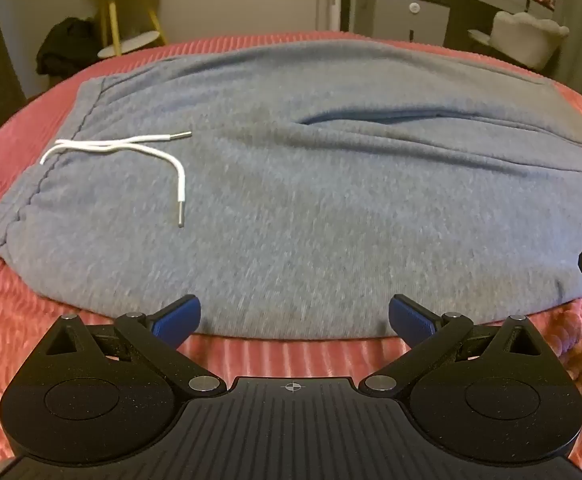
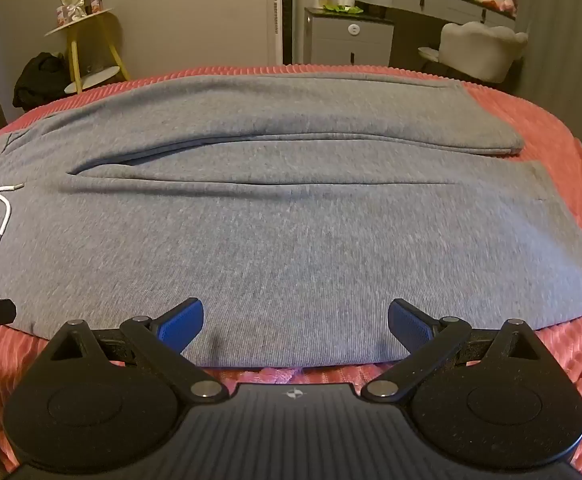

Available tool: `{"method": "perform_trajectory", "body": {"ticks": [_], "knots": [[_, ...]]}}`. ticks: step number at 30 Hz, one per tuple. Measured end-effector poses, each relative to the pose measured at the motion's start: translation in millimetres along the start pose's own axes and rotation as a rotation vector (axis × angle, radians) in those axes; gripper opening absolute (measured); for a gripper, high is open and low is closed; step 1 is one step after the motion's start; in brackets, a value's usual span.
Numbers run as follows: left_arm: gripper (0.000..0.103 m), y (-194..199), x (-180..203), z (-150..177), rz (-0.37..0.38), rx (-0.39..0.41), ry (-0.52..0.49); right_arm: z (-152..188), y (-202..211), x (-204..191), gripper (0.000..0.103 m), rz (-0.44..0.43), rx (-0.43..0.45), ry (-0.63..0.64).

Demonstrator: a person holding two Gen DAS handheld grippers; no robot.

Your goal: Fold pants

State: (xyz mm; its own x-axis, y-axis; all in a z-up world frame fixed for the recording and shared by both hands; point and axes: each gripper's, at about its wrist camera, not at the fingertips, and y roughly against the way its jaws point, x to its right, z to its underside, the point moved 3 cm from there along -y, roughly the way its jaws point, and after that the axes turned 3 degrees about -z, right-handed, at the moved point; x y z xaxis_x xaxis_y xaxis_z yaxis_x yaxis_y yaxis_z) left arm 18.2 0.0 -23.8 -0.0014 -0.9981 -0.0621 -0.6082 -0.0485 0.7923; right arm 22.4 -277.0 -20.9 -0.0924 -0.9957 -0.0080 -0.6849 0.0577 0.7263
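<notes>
Clearly early: pants (image 2: pixel 291 216) spread flat on the bed (image 2: pixel 551 128), legs side by side, drawstring (image 1: pixel 131 148) loose, no fold made. Left gripper (image 1: pixel 295 316) and right gripper (image 2: pixel 295 320) spread wide, empty, at the near edge.

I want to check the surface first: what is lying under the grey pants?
A pink ribbed blanket shows around the grey pants on all sides. The part directly beneath them is covered, so anything else there cannot be seen.

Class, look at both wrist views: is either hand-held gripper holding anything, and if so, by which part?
Nothing is held. The left hand-held gripper and right hand-held gripper both stand wide open above the near edge of the grey sweatpants.
</notes>
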Motion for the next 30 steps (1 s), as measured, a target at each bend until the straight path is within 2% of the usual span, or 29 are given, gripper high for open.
{"method": "perform_trajectory", "body": {"ticks": [30], "knots": [[0.103, -3.9, -0.6, 5.2, 0.013, -0.015, 0.011, 0.7, -1.5, 1.4, 0.099, -0.003, -0.004, -0.005]]}}
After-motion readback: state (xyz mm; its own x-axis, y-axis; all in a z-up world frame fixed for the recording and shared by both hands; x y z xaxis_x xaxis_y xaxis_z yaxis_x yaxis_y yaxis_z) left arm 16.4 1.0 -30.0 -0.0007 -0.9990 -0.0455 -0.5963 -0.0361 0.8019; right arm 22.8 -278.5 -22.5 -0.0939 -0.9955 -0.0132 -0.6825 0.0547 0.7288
